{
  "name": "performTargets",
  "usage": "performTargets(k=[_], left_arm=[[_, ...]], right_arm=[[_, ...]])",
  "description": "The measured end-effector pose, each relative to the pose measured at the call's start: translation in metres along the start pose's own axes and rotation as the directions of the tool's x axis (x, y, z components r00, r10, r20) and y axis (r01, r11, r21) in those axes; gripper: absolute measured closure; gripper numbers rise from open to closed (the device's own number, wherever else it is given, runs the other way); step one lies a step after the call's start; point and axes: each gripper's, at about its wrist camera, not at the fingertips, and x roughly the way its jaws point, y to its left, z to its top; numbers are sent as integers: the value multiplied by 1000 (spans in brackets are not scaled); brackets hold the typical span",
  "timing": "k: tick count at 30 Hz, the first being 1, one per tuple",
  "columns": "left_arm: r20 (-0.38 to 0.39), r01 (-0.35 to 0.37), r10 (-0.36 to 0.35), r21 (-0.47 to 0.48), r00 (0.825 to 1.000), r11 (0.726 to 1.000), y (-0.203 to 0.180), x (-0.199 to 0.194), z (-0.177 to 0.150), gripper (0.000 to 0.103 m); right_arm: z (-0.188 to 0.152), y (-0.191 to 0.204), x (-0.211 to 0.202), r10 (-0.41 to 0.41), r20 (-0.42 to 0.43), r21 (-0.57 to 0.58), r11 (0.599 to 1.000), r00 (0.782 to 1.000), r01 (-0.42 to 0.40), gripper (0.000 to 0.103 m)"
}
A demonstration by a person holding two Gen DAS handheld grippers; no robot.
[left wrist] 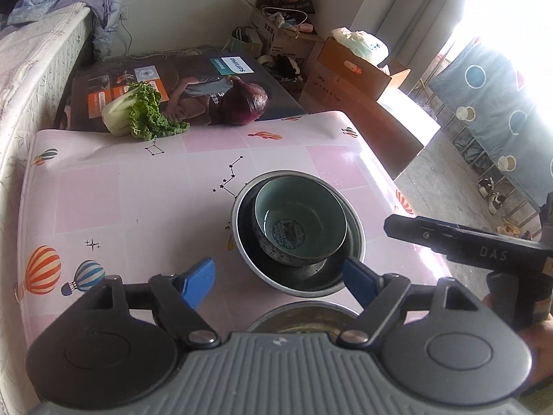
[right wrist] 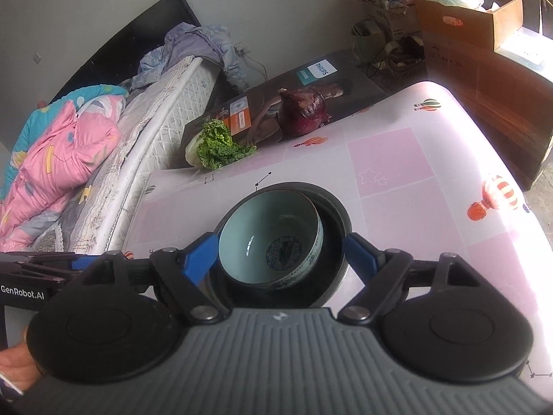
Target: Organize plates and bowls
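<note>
A pale green ceramic bowl (left wrist: 304, 214) with a blue pattern sits tilted inside a dark metal bowl (left wrist: 242, 228) on the pink tablecloth (left wrist: 131, 207). My left gripper (left wrist: 280, 282) is open just in front of the metal bowl, with nothing between its blue fingers. The rim of a second metal bowl (left wrist: 300, 316) shows below it. In the right wrist view my right gripper (right wrist: 280, 254) is open above the same ceramic bowl (right wrist: 269, 238) and metal bowl (right wrist: 333, 214). Its fingers stand on either side without pressing.
A leafy green cabbage (left wrist: 138, 110) and a red cabbage (right wrist: 304, 110) lie on a printed box (left wrist: 193, 83) at the table's far edge. A bed (right wrist: 103, 159) runs along the left. Cardboard boxes (left wrist: 363, 69) stand beyond the right edge.
</note>
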Motion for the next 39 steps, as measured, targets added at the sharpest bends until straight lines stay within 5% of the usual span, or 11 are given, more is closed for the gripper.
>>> performTargets(k=[7,9,14,26,34,39], left_arm=[[154,-53,41,72,987,996,-20,-65,-62,7],[188,-37,25,64,982,997,-28,-76,-79,7],[208,49,-53,23,977,999,-41,-93,-119,7],[243,-76,41,133,969,988,-71,-125,-200,0],[257,-82,45,135,965,988,-70,-141,-238,0],[288,-86,50,112,956,990,-62,-152,-263,0]], right_arm=[[-64,11,-100,-42,131,-68,996,990,51,12],[-88,13,-120,-49,156,-67,996,987,60,1],[-153,28,-159,-169,192,-88,978,967,189,1],[-239,74,-202,-309,228,-181,918,923,352,1],[-274,104,-221,-405,311,-222,849,860,480,1],[-290,100,-220,-391,258,-196,874,883,444,1]])
